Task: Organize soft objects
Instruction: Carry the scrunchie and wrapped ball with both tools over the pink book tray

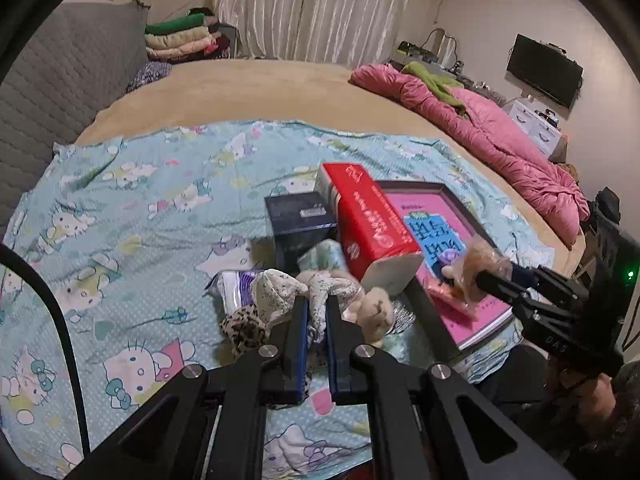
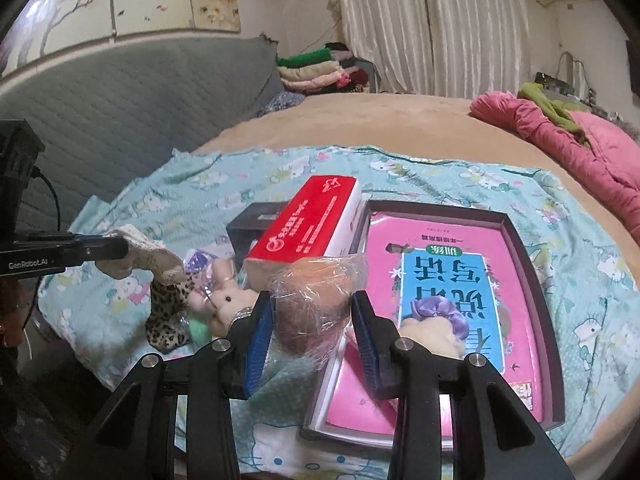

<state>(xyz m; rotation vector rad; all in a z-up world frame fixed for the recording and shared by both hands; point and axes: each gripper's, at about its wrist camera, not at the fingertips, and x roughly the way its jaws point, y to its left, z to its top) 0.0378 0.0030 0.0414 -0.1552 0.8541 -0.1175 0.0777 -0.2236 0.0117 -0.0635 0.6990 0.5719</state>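
The left gripper [image 1: 317,312] is clenched on a floral cloth [image 1: 280,288] — limp, light, best pinched mid-fold — above the pile near the bed's [image 1: 260,84] front edge. The right gripper [image 2: 312,320] grasps a plastic-wrapped soft thing [image 2: 312,300] (possibly a bun), crinkly and slippery.

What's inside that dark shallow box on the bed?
The dark box holds a pink book, with a purple scrunchie and a cream fluffy piece on top. Anything beneath the book is hidden.

Two boxes [image 2: 308,222] [image 1: 300,220], one book [image 2: 448,304]
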